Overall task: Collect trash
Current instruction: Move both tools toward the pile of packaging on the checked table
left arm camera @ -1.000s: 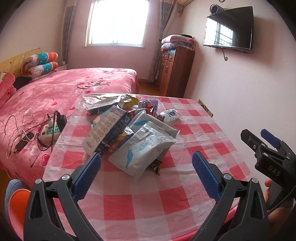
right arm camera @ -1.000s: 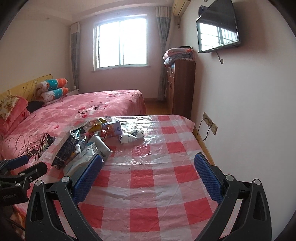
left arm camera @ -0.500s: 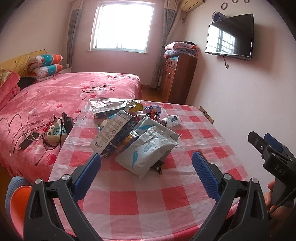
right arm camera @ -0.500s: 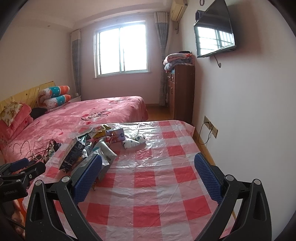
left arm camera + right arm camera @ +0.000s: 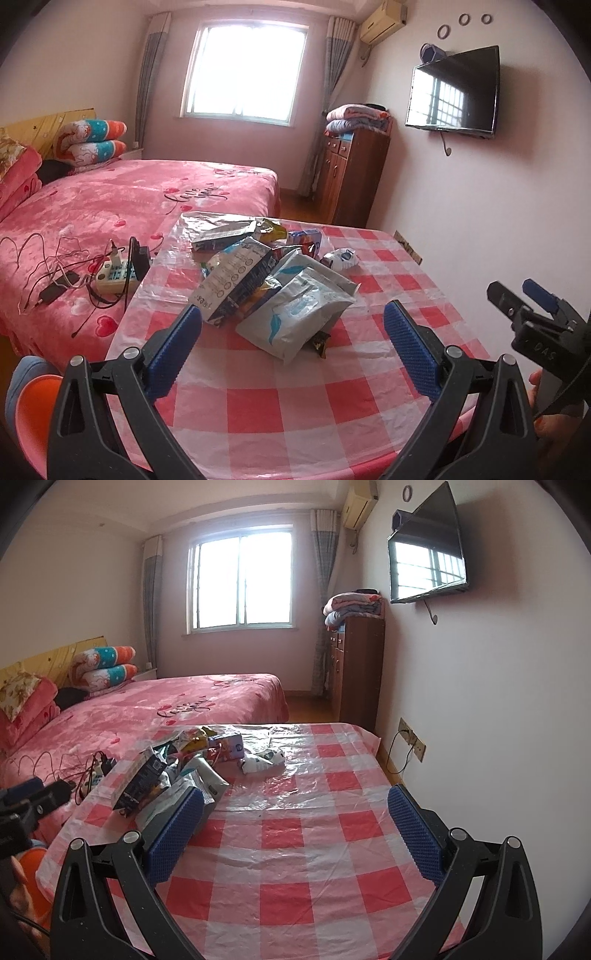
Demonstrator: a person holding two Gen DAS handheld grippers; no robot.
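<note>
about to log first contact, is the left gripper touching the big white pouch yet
Apart. The left wrist view shows the left gripper open above bare tablecloth, its blue pads short of the white pouch.

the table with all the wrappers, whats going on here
A person holds a two-finger gripper in each hand over a table with a red-checked cover. The left gripper and the right gripper are both open and hold nothing. A pile of empty snack bags lies on the table's far left part, untouched, with a crumpled white wrapper lying apart to its right. A power strip with tangled cables sits on the bed beside the table. No trash has been picked up yet.
</note>
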